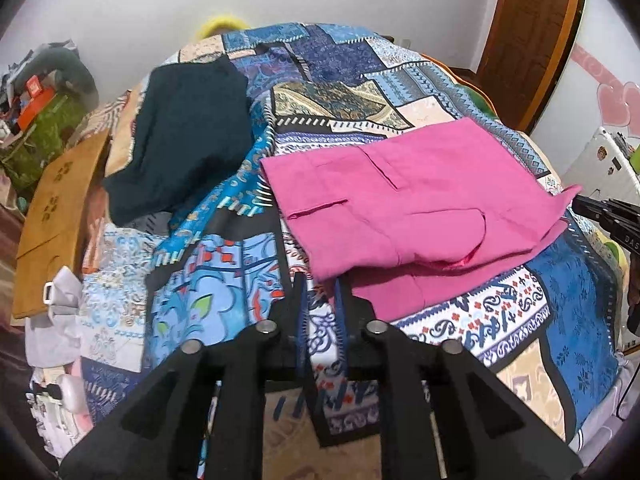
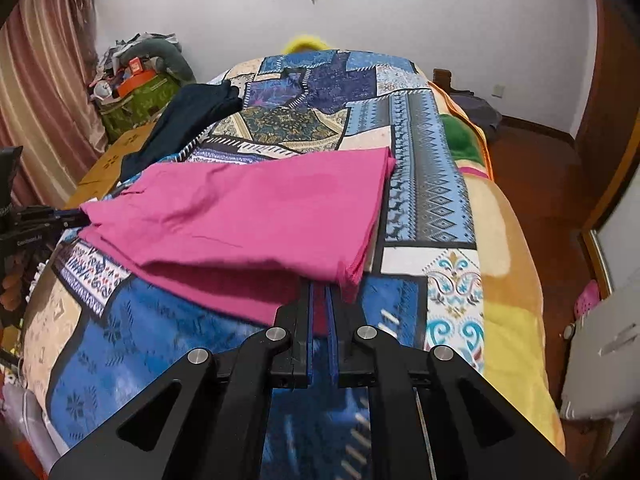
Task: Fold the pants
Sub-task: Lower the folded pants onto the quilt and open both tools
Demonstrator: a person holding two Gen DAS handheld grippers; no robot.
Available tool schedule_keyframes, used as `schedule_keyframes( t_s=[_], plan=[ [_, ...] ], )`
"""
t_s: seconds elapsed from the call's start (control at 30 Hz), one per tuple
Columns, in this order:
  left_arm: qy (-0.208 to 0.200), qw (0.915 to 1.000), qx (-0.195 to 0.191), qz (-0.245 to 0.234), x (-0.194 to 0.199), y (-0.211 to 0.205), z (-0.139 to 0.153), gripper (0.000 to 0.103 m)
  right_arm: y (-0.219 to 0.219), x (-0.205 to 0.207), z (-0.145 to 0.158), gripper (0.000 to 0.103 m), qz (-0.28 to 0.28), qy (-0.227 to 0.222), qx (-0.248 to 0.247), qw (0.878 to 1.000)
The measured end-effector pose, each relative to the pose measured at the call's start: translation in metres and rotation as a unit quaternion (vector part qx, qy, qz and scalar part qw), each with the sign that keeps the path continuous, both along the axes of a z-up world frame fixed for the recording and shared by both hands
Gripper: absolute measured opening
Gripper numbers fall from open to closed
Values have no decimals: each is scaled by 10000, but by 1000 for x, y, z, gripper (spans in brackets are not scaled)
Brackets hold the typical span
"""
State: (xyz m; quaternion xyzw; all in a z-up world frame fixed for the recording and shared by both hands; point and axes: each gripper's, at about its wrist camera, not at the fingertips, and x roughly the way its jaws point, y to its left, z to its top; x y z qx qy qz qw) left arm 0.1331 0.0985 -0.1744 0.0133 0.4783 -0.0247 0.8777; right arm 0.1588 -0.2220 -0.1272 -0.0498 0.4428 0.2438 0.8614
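Pink pants (image 1: 404,208) folded on patchwork bedspread (image 1: 224,292), left claw (image 1: 320,284) parted, right claw (image 2: 319,292) pinching their hem.

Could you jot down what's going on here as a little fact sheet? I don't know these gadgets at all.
Setting: bed with a patchwork bedspread
Main item: pink pants, partly folded, lying flat
Other clothing: dark garment further back on the left
Left gripper: fingers apart, at the pants' near edge
Right gripper: fingers nearly together at the pants' near corner; whether it pinches the cloth cannot be told
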Motion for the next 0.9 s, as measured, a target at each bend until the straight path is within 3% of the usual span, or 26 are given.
schedule_keyframes(
  t_s=[0.07,0.23,0.37,0.57,0.9],
  plan=[
    [-103,9999,29,42,-4,2,8,32,-1,-5,7,12,31,-99,9,9999],
    [-450,9987,98,224,-7,3,35,66,9,-17,30,44,271,-541,57,9982],
    [-628,9978,183,132,-3,-8,45,83,32,-20,33,52,643,-577,70,9962],
    [-475,9978,353,-301,13,-42,35,88,69,-17,6,52,1226,-443,-394,9907],
    [379,9954,493,-724,47,-72,-17,88,83,3,-30,51,1511,112,-775,9854]
  ],
)
